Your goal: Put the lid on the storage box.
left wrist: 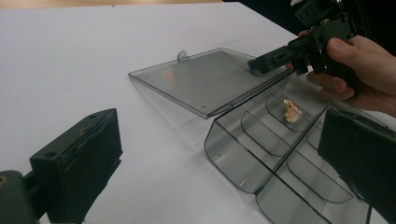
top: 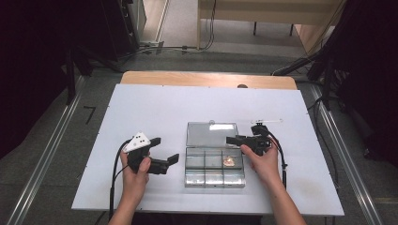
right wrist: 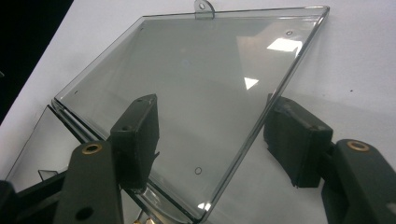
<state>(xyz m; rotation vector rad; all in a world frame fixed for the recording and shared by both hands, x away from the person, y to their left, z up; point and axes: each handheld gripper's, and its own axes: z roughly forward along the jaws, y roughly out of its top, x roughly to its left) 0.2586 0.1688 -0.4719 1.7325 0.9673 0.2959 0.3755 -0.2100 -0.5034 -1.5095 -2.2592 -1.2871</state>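
One clear compartment box point(top: 215, 168) was seen on the white bench point(top: 155, 108), its single hinged lid point(top: 210, 134) thrown open and laid flat on the bench beyond the tray. Six compartments could be counted in the tray, in two rows of three. One small pale orange piece point(top: 229, 161) lay in a compartment of the row next to the hinge, at the end closest to the right tool.

Two tools were in use, each held in one hand. The right tool point(top: 232, 139) was reached over the lid's near corner, by the hinge. In the right gripper view the lid's point(right wrist: 196, 84) edge was seen running between its two black jaws, one jaw over the lid and the other outside the rim, with a gap on either side; the jaws stood parted and nothing was gripped. The orange piece sat just below and behind this tool's tips.

The left tool point(top: 165, 152) was held off to the side of the box, well apart from it, with its two jaws spread wide and nothing between them. From this tool the box point(left wrist: 261, 154) lay ahead and to its right, the lid point(left wrist: 205, 79) farther off, and the orange piece point(left wrist: 292, 111) beyond the nearer dividers, just beneath the right tool point(left wrist: 261, 65) and the hand point(left wrist: 359, 74) holding it.
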